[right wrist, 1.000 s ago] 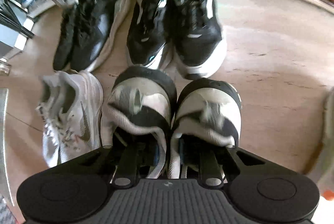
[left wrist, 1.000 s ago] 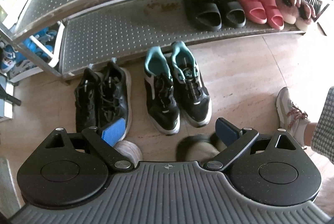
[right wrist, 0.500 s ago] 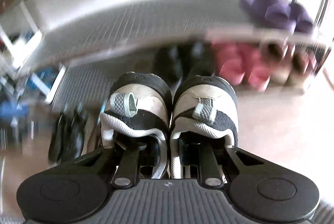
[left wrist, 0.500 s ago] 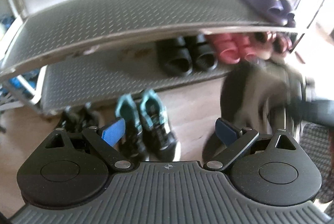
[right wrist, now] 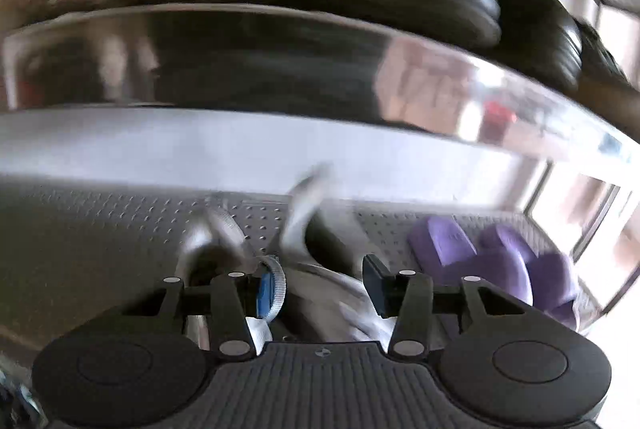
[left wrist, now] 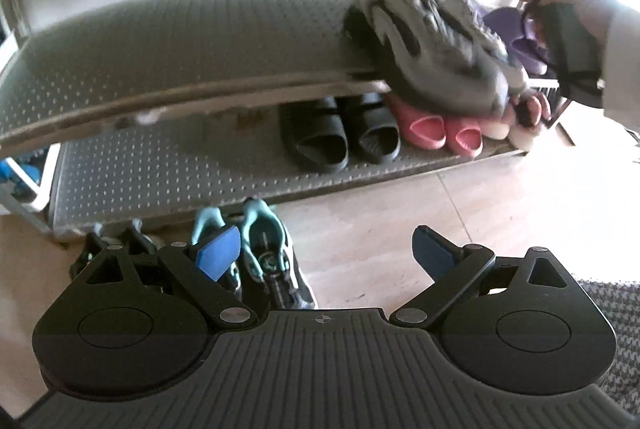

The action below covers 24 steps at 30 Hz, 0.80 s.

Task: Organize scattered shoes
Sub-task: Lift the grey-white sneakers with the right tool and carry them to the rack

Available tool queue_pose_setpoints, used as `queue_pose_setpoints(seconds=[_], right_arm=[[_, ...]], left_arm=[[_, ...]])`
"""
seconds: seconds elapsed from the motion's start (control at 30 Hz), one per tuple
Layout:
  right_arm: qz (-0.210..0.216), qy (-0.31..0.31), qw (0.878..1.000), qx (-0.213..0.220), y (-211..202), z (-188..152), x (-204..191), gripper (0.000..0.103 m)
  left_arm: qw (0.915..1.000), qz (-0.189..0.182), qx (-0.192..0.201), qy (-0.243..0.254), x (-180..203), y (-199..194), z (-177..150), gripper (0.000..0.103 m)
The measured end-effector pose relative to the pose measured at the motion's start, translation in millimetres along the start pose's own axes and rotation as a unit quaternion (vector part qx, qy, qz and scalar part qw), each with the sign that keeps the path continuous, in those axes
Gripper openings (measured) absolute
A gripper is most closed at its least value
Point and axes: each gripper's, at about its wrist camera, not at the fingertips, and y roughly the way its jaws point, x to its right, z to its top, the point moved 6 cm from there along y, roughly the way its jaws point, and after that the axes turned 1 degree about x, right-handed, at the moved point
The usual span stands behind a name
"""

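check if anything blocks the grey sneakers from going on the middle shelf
Nothing visible does. The grey sneakers already overlap the middle shelf, left of the purple slippers, with bare shelf beside them. The right tongs are opening, heels between the pads.

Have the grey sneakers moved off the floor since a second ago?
Yes. The grey sneakers have gone up from the floor to the upper shelf, beside the purple slippers; the right gripper is opening.

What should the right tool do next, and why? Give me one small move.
Probably let the right tool finish opening, then draw it straight back. Its jaws are opening around the grey sneakers, which rest on the upper shelf beside the purple slippers. A heel loop lies against one pad, so pull back slowly.
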Motion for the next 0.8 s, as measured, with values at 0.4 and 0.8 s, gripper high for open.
queue_pose_setpoints(seconds=[0.4, 0.8], right_arm=[[0.089, 0.033, 0.995, -0.017, -69, -78, 38, 0.081], [0.060, 0.401, 0.912, -0.066, -6, -96, 142, 0.071]], left_arm=[[0.9995, 0.007, 0.024, 0.016, 19, -16, -7, 0.096], [0.9994, 0.010, 0.004, 0.032, 29, 3, -11, 0.096]])
